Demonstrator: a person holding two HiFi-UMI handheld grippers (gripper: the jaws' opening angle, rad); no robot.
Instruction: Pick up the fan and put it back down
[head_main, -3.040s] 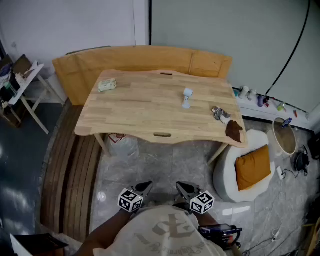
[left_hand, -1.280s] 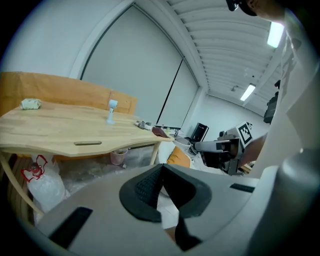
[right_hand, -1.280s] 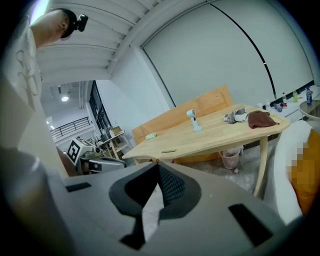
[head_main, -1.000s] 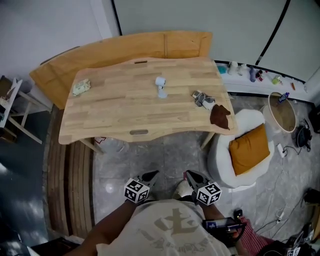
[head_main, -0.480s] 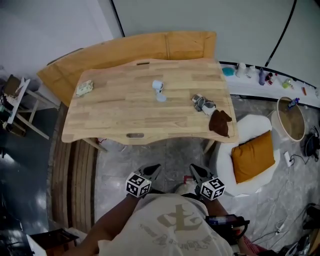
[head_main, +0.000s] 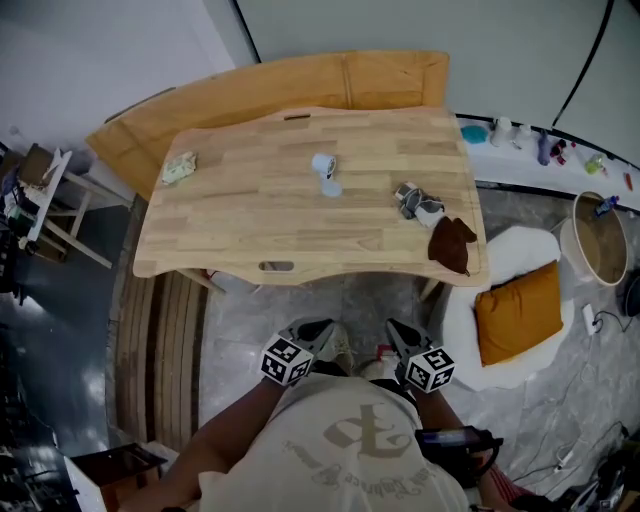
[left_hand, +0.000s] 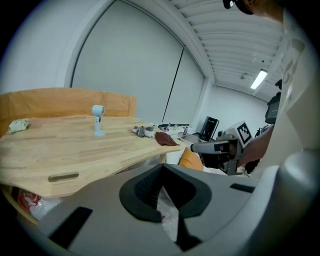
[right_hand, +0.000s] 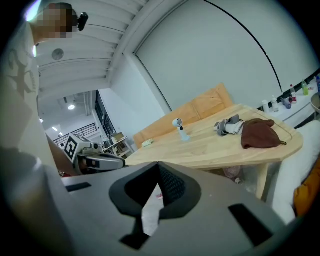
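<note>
Head view looks down on the wooden table; the small pale fan stands upright near its middle, well apart from both grippers low in the frame. The left gripper and right gripper have their jaws closed together on nothing, which only their own views show plainly; each of those views also catches the other gripper side-on. Right of the fan lie a grey-white bundle, perhaps gloves, and a brown cloth. An orange cushion lies at lower right. The table's near edge lies between grippers and fan.
</note>
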